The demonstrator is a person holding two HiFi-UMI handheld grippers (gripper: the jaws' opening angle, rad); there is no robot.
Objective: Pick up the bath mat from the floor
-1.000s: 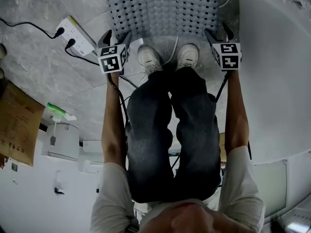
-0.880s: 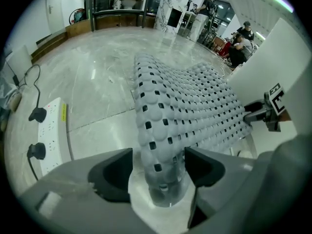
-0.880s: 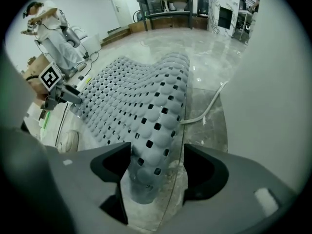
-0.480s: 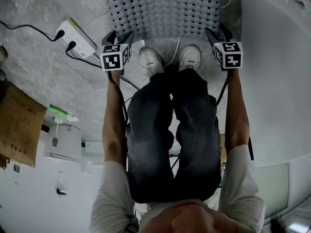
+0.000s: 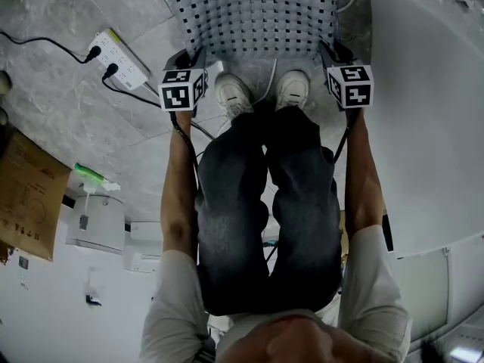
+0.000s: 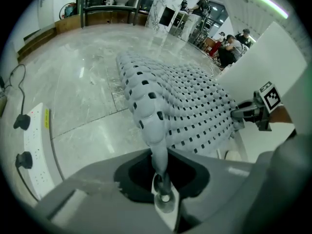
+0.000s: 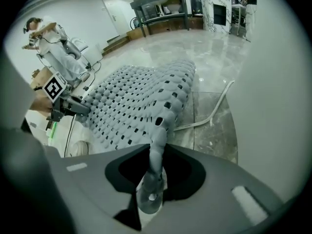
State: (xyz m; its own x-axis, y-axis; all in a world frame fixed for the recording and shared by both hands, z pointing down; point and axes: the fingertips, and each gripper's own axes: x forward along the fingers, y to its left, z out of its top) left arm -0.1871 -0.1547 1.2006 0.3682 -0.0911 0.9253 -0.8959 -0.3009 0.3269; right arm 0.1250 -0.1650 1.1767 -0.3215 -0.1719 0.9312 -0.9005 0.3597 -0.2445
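Now, pointing steeply down, left gripper (image 5: 192, 56) and right gripper (image 5: 331, 51), jaws just closed, each pinch a corner of the single bath mat (image 5: 253, 13).

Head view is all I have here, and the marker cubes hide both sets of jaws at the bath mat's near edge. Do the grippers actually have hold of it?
Observer: Yes. Each gripper view shows its jaws, which have just been closing, pinched on a near corner of the bath mat: the left gripper on one corner, the right gripper on the other.
Operator: Is the mat off the ground, then?
Observer: Only partly. In the left gripper view the near edge is raised between the two grippers, while the far end lies on the floor.
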